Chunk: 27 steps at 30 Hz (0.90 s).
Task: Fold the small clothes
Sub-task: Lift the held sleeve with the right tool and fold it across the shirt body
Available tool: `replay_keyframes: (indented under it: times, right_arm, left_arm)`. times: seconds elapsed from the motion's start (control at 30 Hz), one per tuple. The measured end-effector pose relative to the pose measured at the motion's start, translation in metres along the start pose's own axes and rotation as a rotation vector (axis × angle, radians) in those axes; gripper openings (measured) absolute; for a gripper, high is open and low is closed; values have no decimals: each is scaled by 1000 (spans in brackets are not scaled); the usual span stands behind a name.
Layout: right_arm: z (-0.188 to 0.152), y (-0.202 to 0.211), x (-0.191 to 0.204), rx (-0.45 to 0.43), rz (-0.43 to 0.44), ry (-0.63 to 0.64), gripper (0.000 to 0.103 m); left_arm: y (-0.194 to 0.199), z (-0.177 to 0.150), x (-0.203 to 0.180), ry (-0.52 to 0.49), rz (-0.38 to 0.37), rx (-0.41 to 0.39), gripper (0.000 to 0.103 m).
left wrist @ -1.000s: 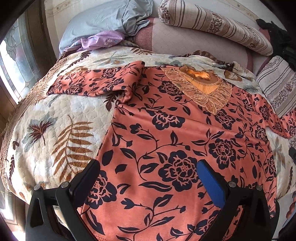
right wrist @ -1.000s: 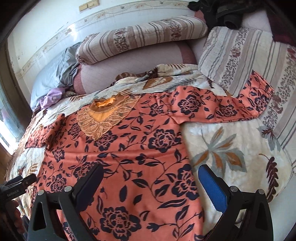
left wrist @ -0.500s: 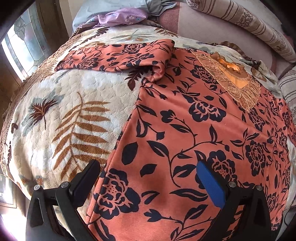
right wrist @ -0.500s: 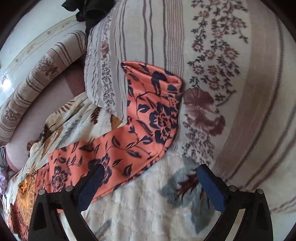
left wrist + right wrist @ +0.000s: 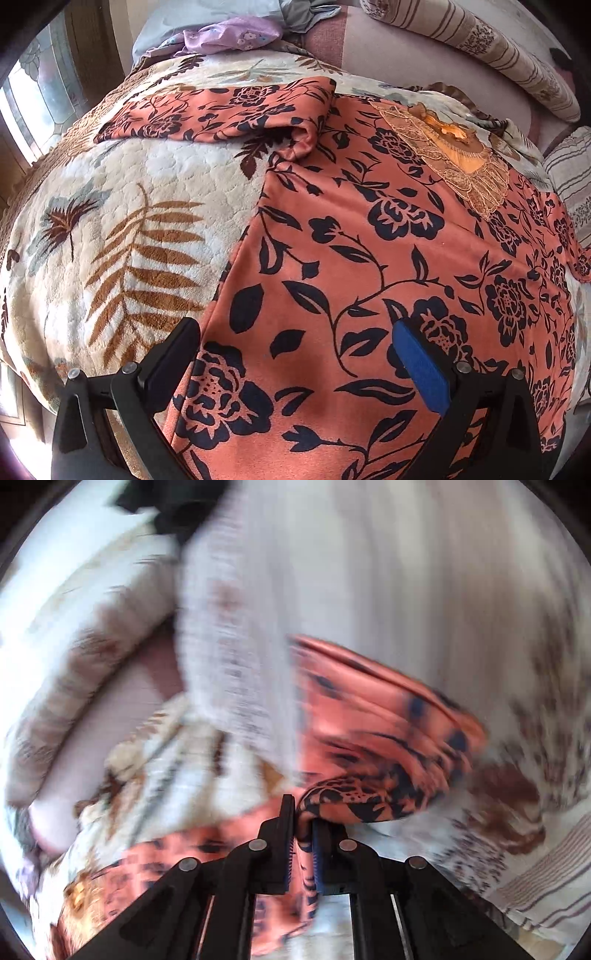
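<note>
An orange top with a dark floral print lies spread flat on the leaf-patterned blanket. Its left sleeve stretches out to the left, and its lace neckline is at the far right. My left gripper is open and hovers over the top's lower left edge. In the blurred right wrist view, my right gripper is shut on the top's right sleeve, which bunches up in front of the jaws.
A grey pillow and a purple cloth lie at the bed's head. A striped bolster lies behind the top. A striped cushion stands right behind the held sleeve. A window is at the left.
My right gripper has closed on the right sleeve's end and is moving fast; it was open before. My left gripper has drifted slightly closer to the top's left edge.
</note>
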State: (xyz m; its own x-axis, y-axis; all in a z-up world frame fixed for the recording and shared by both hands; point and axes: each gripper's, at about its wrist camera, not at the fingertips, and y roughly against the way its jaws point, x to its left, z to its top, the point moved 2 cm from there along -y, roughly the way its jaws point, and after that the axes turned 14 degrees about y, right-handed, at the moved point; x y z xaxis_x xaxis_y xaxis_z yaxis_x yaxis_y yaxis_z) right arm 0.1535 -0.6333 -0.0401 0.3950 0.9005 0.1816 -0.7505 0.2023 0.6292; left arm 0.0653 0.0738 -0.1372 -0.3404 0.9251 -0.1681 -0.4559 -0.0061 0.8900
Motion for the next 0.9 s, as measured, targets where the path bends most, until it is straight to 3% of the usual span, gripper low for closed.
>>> replay_keyframes:
  times: [0.13, 0.27, 0.37, 0.43, 0.47, 0.5, 0.53, 0.6, 0.67, 0.73, 0.77, 0.8, 0.9]
  right_arm:
    - [25, 54, 126, -122, 238, 180, 6]
    - [-5, 90, 271, -158, 496, 341, 6]
    - [-71, 79, 360, -31, 639, 395, 8]
    - [-129, 62, 392, 121, 664, 388, 20]
    - [-155, 53, 396, 187, 686, 363, 36]
    - [-175, 41, 387, 239, 701, 333, 54]
    - [-192, 36, 375, 273, 722, 290, 59]
    - [-197, 28, 330, 301, 728, 165, 59]
    - [-176, 18, 260, 244, 666, -34, 59]
    - [-151, 11, 176, 161, 636, -351, 64]
    - [-144, 4, 135, 121, 620, -514, 75]
    - [-138, -6, 101, 90, 598, -645, 78]
    - [-131, -42, 26, 54, 544, -905, 78]
  left_arm:
    - [1, -2, 15, 44, -21, -1, 103]
    - [14, -2, 29, 63, -38, -34, 103]
    - [24, -1, 43, 88, -43, -60, 103]
    - [28, -2, 54, 104, -45, -59, 103]
    - [29, -2, 60, 109, -43, -61, 103]
    - [31, -3, 65, 112, -40, -65, 103]
    - [32, -4, 70, 115, -37, -68, 103]
    - [33, -5, 80, 125, -32, -71, 103]
    - [32, -4, 86, 153, -30, -68, 103]
    - [28, -1, 87, 189, -42, -59, 103]
    - [27, 0, 84, 200, -49, -54, 103]
    - [25, 1, 79, 205, -56, -48, 103]
    - [23, 4, 58, 172, -70, -39, 103]
